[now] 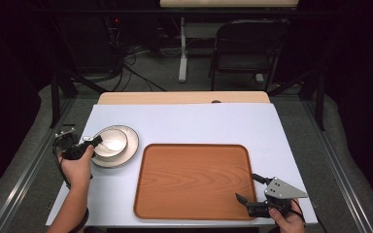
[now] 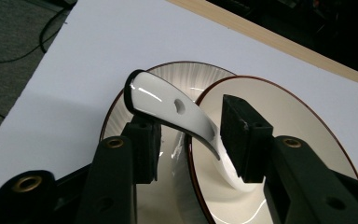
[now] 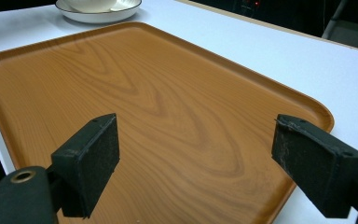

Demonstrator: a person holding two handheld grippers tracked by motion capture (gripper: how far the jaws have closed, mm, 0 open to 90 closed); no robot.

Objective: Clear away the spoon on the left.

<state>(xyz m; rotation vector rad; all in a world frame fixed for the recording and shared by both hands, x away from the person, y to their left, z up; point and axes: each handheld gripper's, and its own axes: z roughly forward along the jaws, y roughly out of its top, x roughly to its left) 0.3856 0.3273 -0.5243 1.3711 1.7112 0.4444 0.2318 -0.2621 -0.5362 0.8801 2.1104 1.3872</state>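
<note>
Your left gripper has its jaws apart around the white spoon, not pinching it. The spoon rests in the bowl, on the plate. Right of the bowl, your right gripper hangs wide open over the tray.

A wooden tray on the white table, perhaps a chair beyond

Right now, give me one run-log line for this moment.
left gripper: open around spoon handle in bowl | right gripper: open over tray
</note>
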